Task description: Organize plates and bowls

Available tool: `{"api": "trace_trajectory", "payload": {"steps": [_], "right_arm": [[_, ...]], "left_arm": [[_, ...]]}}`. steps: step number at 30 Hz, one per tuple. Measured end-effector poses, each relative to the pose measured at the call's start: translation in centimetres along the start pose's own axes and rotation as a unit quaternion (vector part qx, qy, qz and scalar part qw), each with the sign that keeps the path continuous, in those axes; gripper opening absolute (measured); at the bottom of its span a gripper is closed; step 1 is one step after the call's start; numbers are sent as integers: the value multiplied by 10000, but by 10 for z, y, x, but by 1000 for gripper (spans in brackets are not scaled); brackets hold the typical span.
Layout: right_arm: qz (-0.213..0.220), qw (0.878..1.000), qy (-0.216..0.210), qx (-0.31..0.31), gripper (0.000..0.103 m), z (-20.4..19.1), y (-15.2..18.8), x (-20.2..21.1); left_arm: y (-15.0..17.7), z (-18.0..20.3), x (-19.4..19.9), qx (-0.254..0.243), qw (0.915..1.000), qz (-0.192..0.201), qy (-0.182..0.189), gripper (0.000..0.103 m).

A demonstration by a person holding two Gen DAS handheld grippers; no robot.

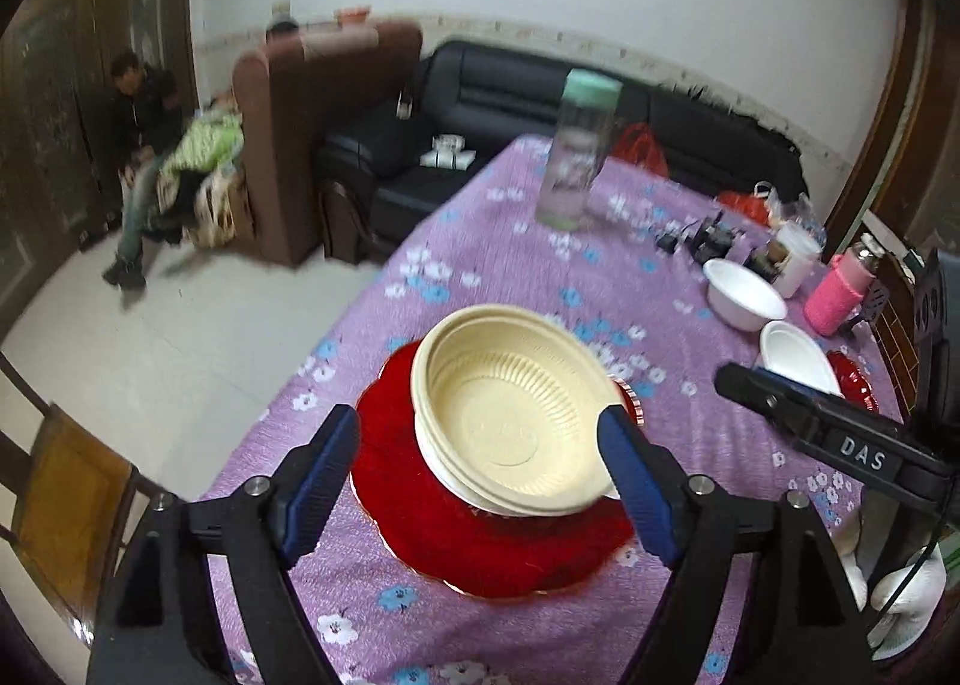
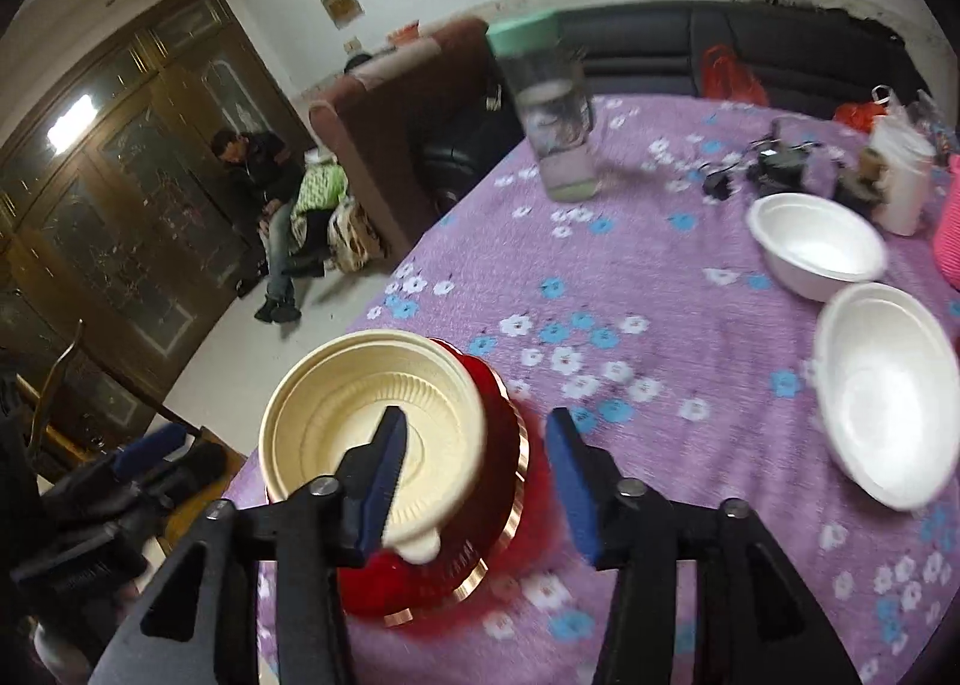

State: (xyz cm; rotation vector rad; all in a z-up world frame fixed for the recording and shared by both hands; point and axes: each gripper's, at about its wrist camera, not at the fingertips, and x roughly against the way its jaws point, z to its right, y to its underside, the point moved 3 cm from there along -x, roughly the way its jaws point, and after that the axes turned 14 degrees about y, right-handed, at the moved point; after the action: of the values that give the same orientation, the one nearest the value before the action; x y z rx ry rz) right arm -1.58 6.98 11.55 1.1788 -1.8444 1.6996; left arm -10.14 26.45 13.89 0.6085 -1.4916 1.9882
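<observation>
My left tool [image 1: 480, 481] stands wide, its blue pads [image 1: 321, 481] either side of the stacked cream bowls [image 1: 510, 409] without touching them. Nothing is held between them. My right tool [image 2: 480, 481] is also parted and holds nothing; its left pad [image 2: 384, 481] hangs in front of the cream bowls [image 2: 372, 433], its right pad over the cloth.

The cream bowls sit nested, slightly tilted, on a red plate [image 1: 480, 541] with a gold rim, near the worktop's [image 1: 540, 289] near edge. The worktop wears a purple cloth printed with white and blue flowers.

Well apart, toward the right, two white bowls [image 2: 816, 247] [image 2: 888, 391] stand empty beside each other. Behind them lie a white cup [image 2: 900, 181], dark small clutter too blurred to name, and a pink bottle [image 1: 840, 295]. A clear bottle with a green cap [image 1: 576, 150] stands upright mid-worktop.

Beyond are a black sofa [image 1: 540, 96], a brown armchair [image 1: 312, 132] and a seated person [image 1: 144, 144].
</observation>
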Motion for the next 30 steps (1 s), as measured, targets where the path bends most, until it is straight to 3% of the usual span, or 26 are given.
{"api": "trace_trajectory", "payload": {"steps": [3,7,13,20,25,30], "right_arm": [[116,9997,47,-223,59,32,17,19],[239,9973,312,-619,59,93,42,42],[344,9824,1327,-1272,58,198,73,80],[589,9680,1481,-1939,58,249,74,96],[642,9547,1825,-2260,58,291,79,98],[454,9195,2750,-2773,58,368,70,72]], "left_arm": [[10,25,12,-280,9994,214,-54,82],[26,66,8,-808,9966,159,93,84],[51,123,-16,-1651,9846,-232,526,83],[54,130,-31,-1380,9862,-481,771,83],[57,131,-39,-1364,9864,-561,718,83],[63,142,-48,-1309,9849,-679,907,83]]}}
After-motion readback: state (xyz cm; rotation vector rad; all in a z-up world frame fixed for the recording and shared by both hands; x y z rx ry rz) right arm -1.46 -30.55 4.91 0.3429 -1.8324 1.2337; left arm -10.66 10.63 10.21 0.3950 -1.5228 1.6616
